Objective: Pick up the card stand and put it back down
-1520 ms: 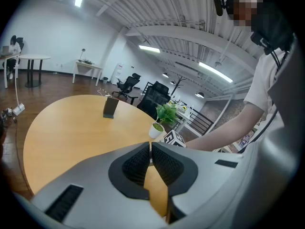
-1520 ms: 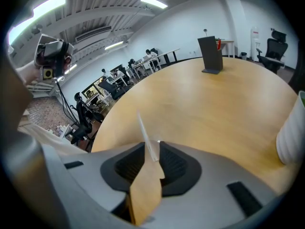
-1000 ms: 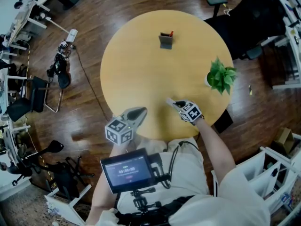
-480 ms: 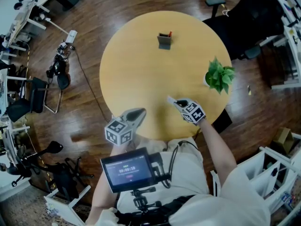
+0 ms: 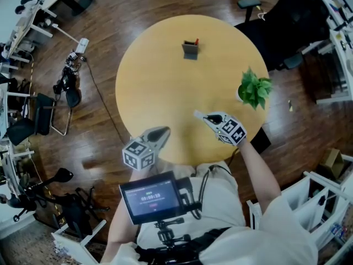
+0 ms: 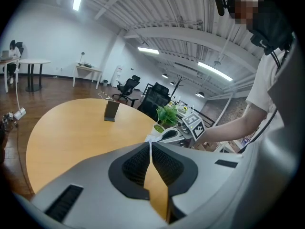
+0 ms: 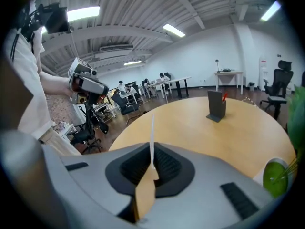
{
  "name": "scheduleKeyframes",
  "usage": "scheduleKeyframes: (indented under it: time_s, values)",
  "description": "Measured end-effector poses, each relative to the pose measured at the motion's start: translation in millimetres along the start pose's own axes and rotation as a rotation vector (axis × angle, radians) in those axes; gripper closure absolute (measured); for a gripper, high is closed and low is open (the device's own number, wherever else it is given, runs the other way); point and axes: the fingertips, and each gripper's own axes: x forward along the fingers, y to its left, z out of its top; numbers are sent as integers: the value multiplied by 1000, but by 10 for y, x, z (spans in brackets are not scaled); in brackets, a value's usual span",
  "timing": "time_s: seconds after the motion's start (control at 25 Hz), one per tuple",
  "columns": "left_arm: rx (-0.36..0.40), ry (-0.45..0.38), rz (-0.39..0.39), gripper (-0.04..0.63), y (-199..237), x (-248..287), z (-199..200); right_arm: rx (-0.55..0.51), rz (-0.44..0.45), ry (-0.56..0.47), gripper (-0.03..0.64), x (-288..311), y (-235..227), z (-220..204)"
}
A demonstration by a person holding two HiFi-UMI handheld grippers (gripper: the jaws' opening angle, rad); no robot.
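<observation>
Two hand-held grippers are held at the near edge of a round wooden table (image 5: 165, 87), seen from above. Nearest of all, a small screen (image 5: 151, 196) is mounted in front of the person (image 5: 265, 225). The left gripper (image 5: 164, 130) is at the near-left edge, its jaws pressed together with nothing between them. The right gripper (image 5: 198, 115) is just inside the near-right edge, pointing toward the table's middle. Its jaws are likewise closed and empty. A potted green plant (image 5: 253, 90) stands by the right edge, just beyond the right gripper. The card stand (image 5: 190, 50), a small dark grey upright holder with something red (image 5: 196, 41) showing at its top, stands toward the far edge, well apart from both grippers and untouched. Dark office chairs (image 5: 287, 26) stand on the wood floor (image 5: 138, 4) beyond the table's far-right edge.
</observation>
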Motion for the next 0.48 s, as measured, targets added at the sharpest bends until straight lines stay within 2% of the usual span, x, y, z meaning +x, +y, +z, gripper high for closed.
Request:
scheduleKeyframes:
  time_s: [0.48]
  values:
    - [-11, -33, -6, 584, 6, -51, 109, -78, -12, -115, 588, -429, 135, 691]
